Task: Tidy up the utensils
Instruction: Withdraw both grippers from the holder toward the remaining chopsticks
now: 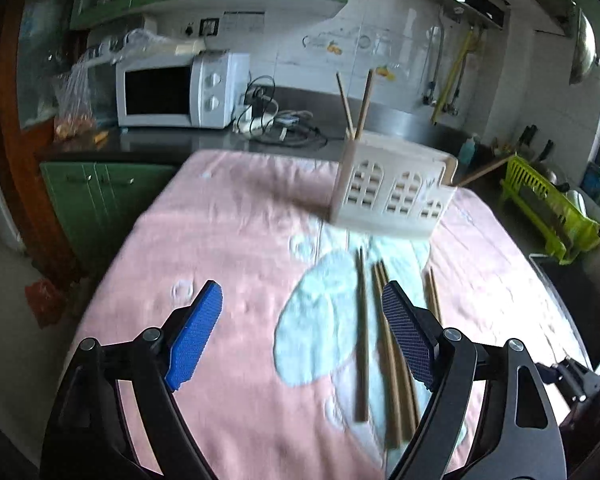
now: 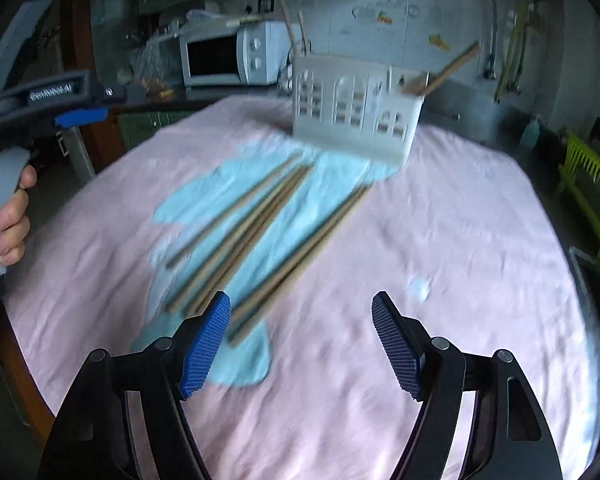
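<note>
Several wooden chopsticks [image 1: 362, 332] lie loose on the pink cloth [image 1: 228, 240], also in the right wrist view [image 2: 236, 236]. A white utensil holder [image 1: 392, 192] stands behind them with chopsticks [image 1: 356, 108] upright in its left end and one leaning out at its right end; it also shows in the right wrist view [image 2: 356, 108]. My left gripper [image 1: 302, 300] is open and empty above the cloth, its right pad over the loose chopsticks. My right gripper [image 2: 300, 308] is open and empty, just right of the near chopstick ends. The left gripper body [image 2: 40, 100] shows at the far left.
A white microwave [image 1: 176, 88] and tangled cables [image 1: 276, 120] sit on the dark counter behind the table. A green dish rack [image 1: 548, 208] stands to the right. Green cabinets [image 1: 96, 196] are at the left.
</note>
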A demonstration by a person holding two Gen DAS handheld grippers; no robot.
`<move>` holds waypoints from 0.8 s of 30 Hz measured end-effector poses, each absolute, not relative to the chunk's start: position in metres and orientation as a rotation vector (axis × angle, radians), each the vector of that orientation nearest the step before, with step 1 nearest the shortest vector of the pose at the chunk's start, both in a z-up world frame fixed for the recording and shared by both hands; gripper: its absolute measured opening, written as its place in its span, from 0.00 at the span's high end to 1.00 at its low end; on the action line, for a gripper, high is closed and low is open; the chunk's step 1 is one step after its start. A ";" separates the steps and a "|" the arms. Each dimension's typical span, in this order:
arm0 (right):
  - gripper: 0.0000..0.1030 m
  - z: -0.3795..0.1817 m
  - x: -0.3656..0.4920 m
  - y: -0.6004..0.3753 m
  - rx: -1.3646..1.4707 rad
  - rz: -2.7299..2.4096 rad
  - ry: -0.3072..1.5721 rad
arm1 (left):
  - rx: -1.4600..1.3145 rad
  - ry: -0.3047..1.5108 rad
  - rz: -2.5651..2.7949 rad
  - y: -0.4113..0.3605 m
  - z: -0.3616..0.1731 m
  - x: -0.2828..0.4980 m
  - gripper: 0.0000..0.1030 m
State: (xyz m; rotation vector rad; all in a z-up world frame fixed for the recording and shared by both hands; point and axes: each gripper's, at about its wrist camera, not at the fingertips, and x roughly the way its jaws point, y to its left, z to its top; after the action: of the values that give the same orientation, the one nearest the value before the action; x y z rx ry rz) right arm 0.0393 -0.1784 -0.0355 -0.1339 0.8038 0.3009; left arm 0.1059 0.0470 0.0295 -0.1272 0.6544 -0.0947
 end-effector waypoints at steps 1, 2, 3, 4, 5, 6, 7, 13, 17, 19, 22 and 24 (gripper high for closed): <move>0.33 -0.043 0.037 -0.176 -0.133 0.304 0.820 | -0.119 0.662 -0.087 0.047 0.026 0.104 0.21; 0.34 -0.046 0.037 -0.174 -0.134 0.303 0.828 | -0.110 0.670 -0.083 0.047 0.021 0.100 0.21; 0.36 -0.052 0.035 -0.173 -0.129 0.301 0.843 | -0.108 0.674 -0.082 0.048 0.019 0.099 0.21; 0.38 -0.056 0.035 -0.172 -0.120 0.305 0.855 | -0.112 0.681 -0.081 0.049 0.015 0.096 0.21; 0.38 -0.057 0.035 -0.171 -0.112 0.307 0.861 | -0.119 0.684 -0.081 0.050 0.013 0.093 0.21; 0.39 -0.059 0.035 -0.170 -0.107 0.304 0.861 | -0.125 0.685 -0.080 0.051 0.010 0.091 0.21; 0.40 -0.060 0.034 -0.169 -0.110 0.303 0.862 | -0.130 0.688 -0.079 0.051 0.009 0.089 0.21; 0.46 -0.069 0.037 -0.158 -0.149 0.275 0.883 | -0.137 0.719 -0.091 0.050 -0.006 0.083 0.21; 0.46 -0.072 0.041 -0.158 -0.138 0.265 0.892 | -0.129 0.745 -0.103 0.047 -0.016 0.079 0.21; 0.47 -0.072 0.041 -0.157 -0.149 0.260 0.890 | -0.121 0.757 -0.116 0.044 -0.021 0.077 0.21; 0.48 -0.072 0.041 -0.158 -0.150 0.245 0.889 | -0.103 0.775 -0.141 0.037 -0.027 0.075 0.21; 0.51 -0.072 0.041 -0.162 -0.141 0.234 0.892 | -0.083 0.789 -0.157 0.032 -0.031 0.076 0.22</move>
State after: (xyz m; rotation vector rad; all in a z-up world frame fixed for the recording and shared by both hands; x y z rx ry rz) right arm 0.0414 -0.1619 -0.0718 -0.1406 0.8919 0.2344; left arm 0.0758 0.0319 -0.0310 -0.0835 0.7892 -0.1566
